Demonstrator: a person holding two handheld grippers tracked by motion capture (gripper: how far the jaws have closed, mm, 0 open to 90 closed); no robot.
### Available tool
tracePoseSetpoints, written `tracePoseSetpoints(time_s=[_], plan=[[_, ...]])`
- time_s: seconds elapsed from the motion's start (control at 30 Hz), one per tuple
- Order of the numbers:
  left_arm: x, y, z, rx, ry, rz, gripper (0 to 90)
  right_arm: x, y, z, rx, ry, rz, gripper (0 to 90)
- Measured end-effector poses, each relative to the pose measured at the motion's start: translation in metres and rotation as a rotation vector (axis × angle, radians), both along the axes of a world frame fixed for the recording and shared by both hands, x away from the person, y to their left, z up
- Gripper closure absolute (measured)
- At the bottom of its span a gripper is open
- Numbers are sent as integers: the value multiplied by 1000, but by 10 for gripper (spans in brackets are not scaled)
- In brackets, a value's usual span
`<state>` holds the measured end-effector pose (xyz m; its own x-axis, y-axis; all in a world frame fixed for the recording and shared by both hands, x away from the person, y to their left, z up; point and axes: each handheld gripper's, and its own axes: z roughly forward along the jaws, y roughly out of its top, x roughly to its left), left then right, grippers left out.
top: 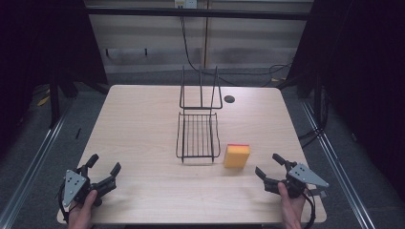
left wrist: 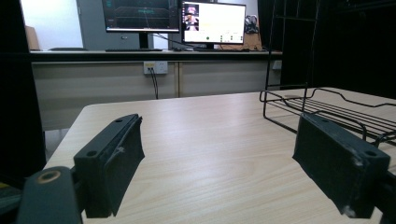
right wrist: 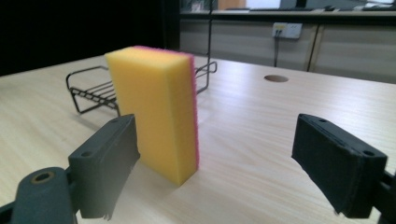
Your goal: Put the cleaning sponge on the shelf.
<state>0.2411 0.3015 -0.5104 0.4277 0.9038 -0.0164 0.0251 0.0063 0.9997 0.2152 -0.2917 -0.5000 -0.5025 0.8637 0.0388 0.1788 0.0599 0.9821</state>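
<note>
I hold a pair of tongs in each hand at the near edge of the wooden surface, and neither holds anything. My right tongs stand with the jaws wide apart, pointed at the yellow sponge with its thin pink scouring layer. The sponge stands on edge just to the right of the black wire rack, close to the rack's near right corner and apart from it. In the right gripper view the sponge rises just ahead of the jaws, a little toward the left one, not yet between them and untouched. My left tongs rest at the near left, jaws likewise spread, with bare wood between them and the rack farther off to the right. I judge this to be the approach, before any grasp: the sponge looks set to be picked up, probably to go onto the rack. The next move calls for me to ease the right tongs forward and slightly left so the sponge's broad faces sit between the pads, then close gently, since it is soft and could tip over if nudged. I can read no brand or label on the sponge or rack; the monitors beyond the surface show writing too small to make out.
</note>
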Motion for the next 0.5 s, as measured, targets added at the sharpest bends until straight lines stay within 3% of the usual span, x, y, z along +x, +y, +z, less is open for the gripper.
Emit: tracePoseSetpoints(time_s=[0.03, 0.13, 0.27, 0.37, 0.4, 0.5], plan=[[0, 0, 0, -3, 0, 0, 155, 1, 0, 1, -1, 5, 40, 147], [0, 0, 0, -3, 1, 0, 155, 2, -1, 3, -2, 4, 58, 138], [0, 1, 0, 3, 3, 4, 155, 4, 0, 7, -24, 18, 129, 150], [0, 0, 0, 0, 0, 7, 155, 5, 0, 9, -22, 14, 138, 152], [0, 0, 0, -2, -1, 2, 155, 6, 0, 11, -14, 7, 161, 198], [0, 0, 0, -2, 0, 3, 155, 8, 0, 13, -25, 20, 178, 230]])
